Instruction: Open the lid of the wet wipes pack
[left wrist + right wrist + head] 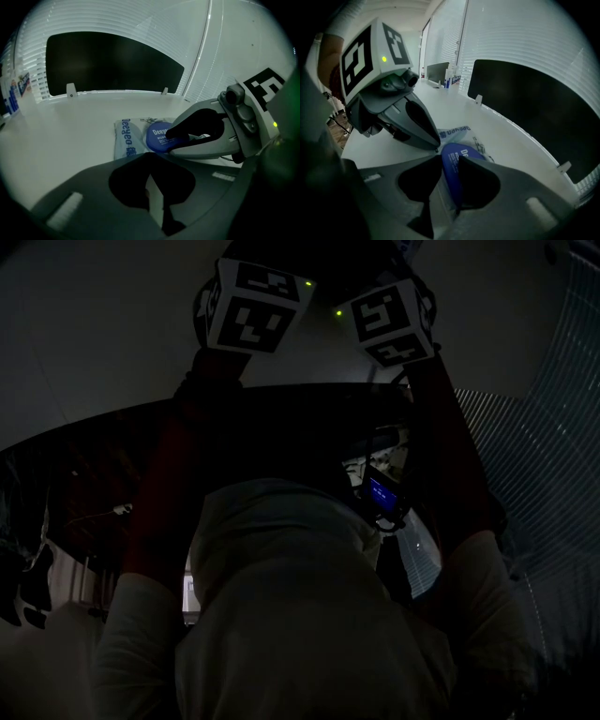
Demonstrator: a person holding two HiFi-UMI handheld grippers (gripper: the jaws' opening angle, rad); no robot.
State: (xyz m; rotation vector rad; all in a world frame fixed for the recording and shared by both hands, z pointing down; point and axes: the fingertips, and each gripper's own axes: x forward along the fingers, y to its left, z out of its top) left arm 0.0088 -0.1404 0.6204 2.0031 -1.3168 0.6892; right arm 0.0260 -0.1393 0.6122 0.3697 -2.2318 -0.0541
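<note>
A wet wipes pack [127, 138] lies flat on a white desk [61, 126], well in from its far edge. The left gripper [148, 159], fingers together, presses its tip on the pack. The right gripper [169, 140], fingers apart, straddles the edge of the round blue lid [157, 136]. The lid looks still shut, so lifting it remains.

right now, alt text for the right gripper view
The right gripper, jaws open, straddles the round blue lid of a wet wipes pack on a white table. The left gripper, marker cube on top, has its tip at the lid's edge.
</note>
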